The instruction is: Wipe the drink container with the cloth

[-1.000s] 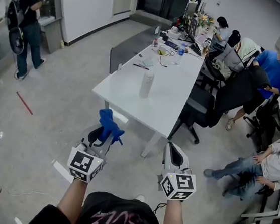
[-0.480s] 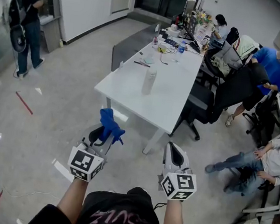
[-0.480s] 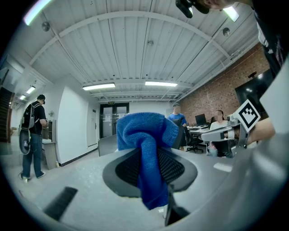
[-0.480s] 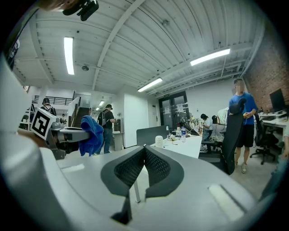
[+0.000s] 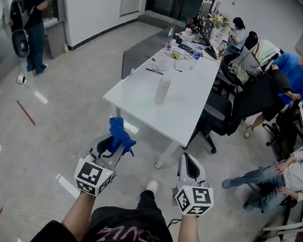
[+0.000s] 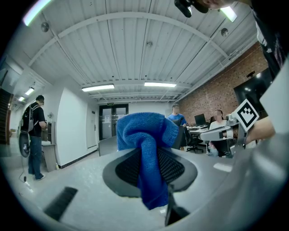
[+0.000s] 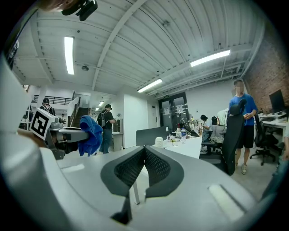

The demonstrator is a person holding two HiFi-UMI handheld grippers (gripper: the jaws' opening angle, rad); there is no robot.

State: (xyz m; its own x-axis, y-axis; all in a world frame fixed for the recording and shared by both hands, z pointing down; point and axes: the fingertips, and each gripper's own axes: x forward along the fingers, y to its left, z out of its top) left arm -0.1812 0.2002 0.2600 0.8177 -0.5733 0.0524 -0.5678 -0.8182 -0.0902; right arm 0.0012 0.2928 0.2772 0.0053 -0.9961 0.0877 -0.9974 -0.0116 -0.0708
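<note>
From over the person's shoulders, both grippers are held out low above the floor, well short of the table [image 5: 137, 102]. The left gripper [image 5: 115, 142] has a blue cloth [image 5: 119, 132] pinched in its tip, the bunched end sticking up. The right gripper [image 5: 188, 163] is beside it with its jaws together and carries nothing. The bottle [image 5: 162, 90] stands upright near the table's close end, apart from the clutter at the far end. People sit along the table's right side, and one person [image 5: 30, 18] stands off to the left.

The left gripper view shows the jaws clamped on the cloth, which bulges above the pads and hangs down between them. The other gripper shows at the right edge.

The right gripper view shows the two pads pressed together with nothing between them. The bottle is a small white shape on the table beyond, and the cloth shows at the left.
</note>
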